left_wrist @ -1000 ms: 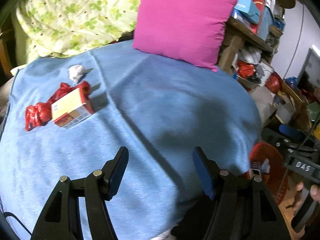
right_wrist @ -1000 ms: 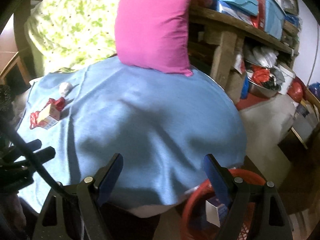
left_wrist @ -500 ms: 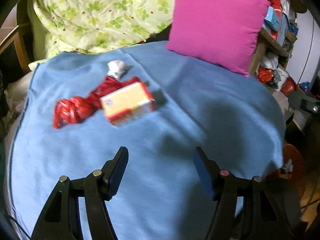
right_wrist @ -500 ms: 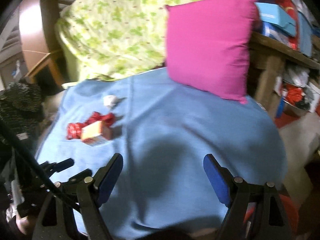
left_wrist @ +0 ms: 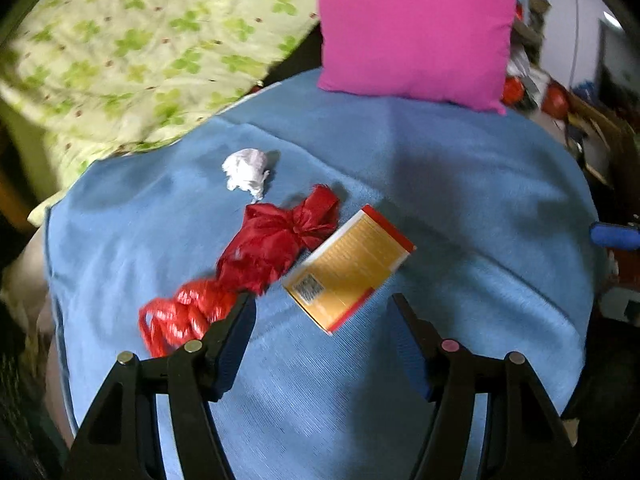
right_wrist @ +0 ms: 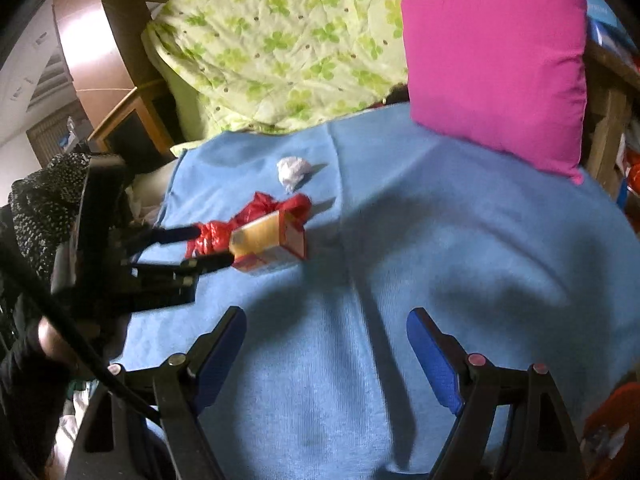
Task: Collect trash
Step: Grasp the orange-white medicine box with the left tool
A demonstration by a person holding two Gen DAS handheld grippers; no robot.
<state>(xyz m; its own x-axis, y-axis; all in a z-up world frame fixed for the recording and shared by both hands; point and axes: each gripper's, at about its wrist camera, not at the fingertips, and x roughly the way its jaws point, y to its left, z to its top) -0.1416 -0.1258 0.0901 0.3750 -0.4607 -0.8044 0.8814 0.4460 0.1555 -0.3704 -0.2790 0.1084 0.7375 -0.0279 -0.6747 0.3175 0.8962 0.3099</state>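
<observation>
Left gripper (left_wrist: pixel 322 304) has swung in over the flat yellow-and-red cardboard box (left_wrist: pixel 350 268), jaws half open, empty. Crumpled red plastic bag (left_wrist: pixel 256 260) touches the box; white paper wad (left_wrist: pixel 247 171) lies near. Right gripper (right_wrist: pixel 326 320) gapes wide, empty, above blue blanket (right_wrist: pixel 460 260).

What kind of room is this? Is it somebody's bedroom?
Probably a lived-in bedroom: a blue blanket covers what looks like a bed, with a pink pillow and a green flowered quilt at its far end.

Your left gripper (left_wrist: pixel 322 308) and right gripper (right_wrist: pixel 326 322) are black frames with triangular cut-outs, blue pads inside the fingers (right_wrist: pixel 434 354), and round silver and pink rivets. You wear a black-and-white speckled sleeve (right_wrist: pixel 38 204); a black cable (right_wrist: pixel 72 344) runs below it.
</observation>
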